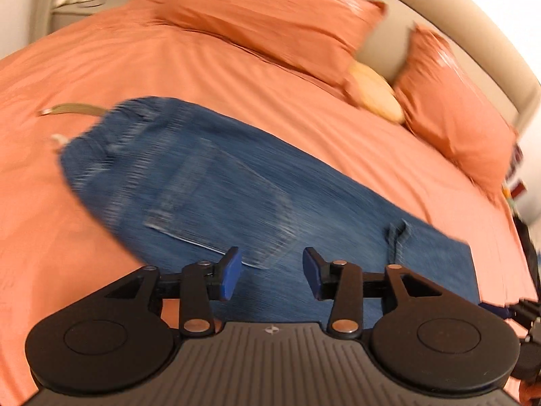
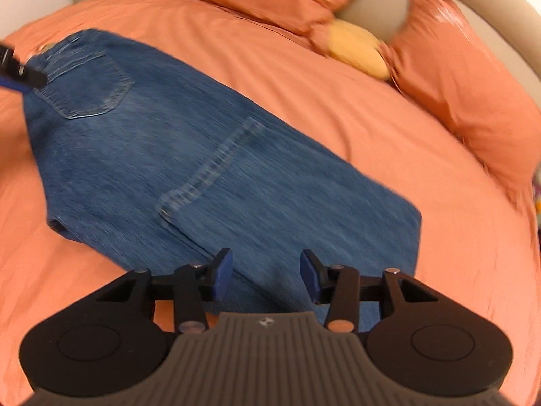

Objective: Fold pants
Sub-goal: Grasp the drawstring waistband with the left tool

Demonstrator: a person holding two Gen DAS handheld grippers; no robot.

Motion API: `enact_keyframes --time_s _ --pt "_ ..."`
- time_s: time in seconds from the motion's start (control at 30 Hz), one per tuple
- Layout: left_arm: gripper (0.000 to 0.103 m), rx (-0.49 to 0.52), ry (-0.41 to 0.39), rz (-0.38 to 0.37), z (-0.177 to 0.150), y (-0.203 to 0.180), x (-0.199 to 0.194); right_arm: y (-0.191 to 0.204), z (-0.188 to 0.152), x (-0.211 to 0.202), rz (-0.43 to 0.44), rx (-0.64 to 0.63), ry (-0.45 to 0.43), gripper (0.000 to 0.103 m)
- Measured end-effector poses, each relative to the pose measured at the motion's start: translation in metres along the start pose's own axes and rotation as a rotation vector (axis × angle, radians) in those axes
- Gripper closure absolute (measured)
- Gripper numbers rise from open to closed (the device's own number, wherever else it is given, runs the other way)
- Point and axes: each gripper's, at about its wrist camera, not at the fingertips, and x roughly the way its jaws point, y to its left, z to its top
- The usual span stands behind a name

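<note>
Blue jeans [image 1: 209, 169] lie folded lengthwise on an orange bed, back pocket [image 1: 216, 203] facing up and waistband at the far left. My left gripper [image 1: 272, 270] hovers open over the pocket area, nothing between its blue pads. In the right wrist view the jeans [image 2: 162, 142] run diagonally from the waistband at upper left to the leg end at lower right. My right gripper [image 2: 267, 270] is open above the near edge of the leg, also empty. The picture is motion-blurred.
The orange bed cover [image 1: 101, 61] surrounds the jeans. Two orange pillows [image 1: 270, 17] and a yellow cushion [image 1: 378, 91] lean on the beige headboard [image 1: 473, 27]. A tan strap [image 1: 71, 108] sticks out by the waistband. A nightstand [image 1: 84, 6] stands at far left.
</note>
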Motion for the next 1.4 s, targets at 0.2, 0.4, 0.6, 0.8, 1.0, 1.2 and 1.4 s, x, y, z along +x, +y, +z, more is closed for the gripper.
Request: enact_keyframes --time_s 0.2,0.4,0.6,0.8,1.0,1.2,1.4 --pt "0.043 -0.189 -0.034 0.034 0.015 0.065 -0.003 0.032 0.027 0.001 -0.023 -0.115 -0.04 0.063" --pt "0.043 -0.372 -0.01 0.031 0.019 0.123 0.011 0.053 0.054 0.02 0.013 -0.23 -0.004 0.063" --pt "0.04 -0.545 -0.002 -0.06 0.011 0.172 0.027 0.063 0.08 0.052 0.075 -0.33 0.063 0.064" --pt "0.032 -0.71 0.002 -0.144 0.011 0.205 0.062 0.069 0.097 0.088 0.136 -0.398 0.129 0.064" --pt "0.033 -0.671 -0.035 -0.177 0.024 0.215 0.091 0.068 0.096 0.12 0.205 -0.422 0.201 0.06" --pt "0.04 -0.579 -0.057 -0.145 0.036 0.213 0.101 0.047 0.097 0.13 0.31 -0.348 0.202 0.06" --pt "0.063 -0.514 -0.029 -0.006 0.049 0.194 0.094 0.038 0.096 0.133 0.364 -0.324 0.194 0.058"
